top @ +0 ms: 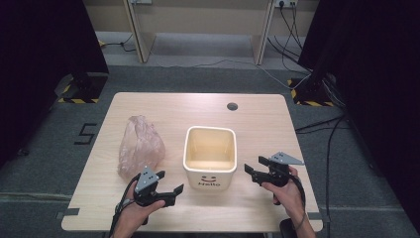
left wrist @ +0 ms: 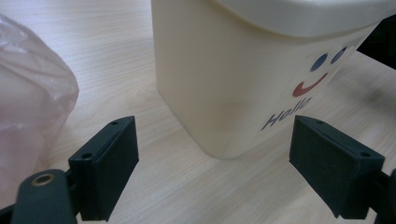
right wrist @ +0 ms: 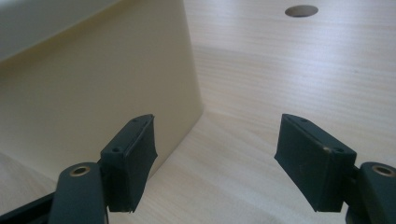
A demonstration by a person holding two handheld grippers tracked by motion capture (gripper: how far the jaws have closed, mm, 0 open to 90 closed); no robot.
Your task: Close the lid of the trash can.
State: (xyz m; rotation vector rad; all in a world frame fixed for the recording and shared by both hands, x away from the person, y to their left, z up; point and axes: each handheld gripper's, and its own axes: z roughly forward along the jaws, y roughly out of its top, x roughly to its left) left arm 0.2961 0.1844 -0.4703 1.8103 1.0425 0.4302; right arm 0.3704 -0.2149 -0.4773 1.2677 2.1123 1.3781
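Cream bin upright, empty, table centre; crumpled pink bag beside.

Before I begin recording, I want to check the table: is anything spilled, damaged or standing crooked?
Nothing stands out. The cream bin stands upright and looks empty, the crumpled pink plastic bag lies apart on its left, and no spill shows on the table. Both the left tool and right tool are open, holding nothing.

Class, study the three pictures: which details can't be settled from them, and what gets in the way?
- What the bag holds: its crinkled, cloudy plastic hides it, and the left claw view's edge crops it.
- The bin floor near its front: its front wall hides it in the high view.
- The bin's opening: cropped in both claw views.
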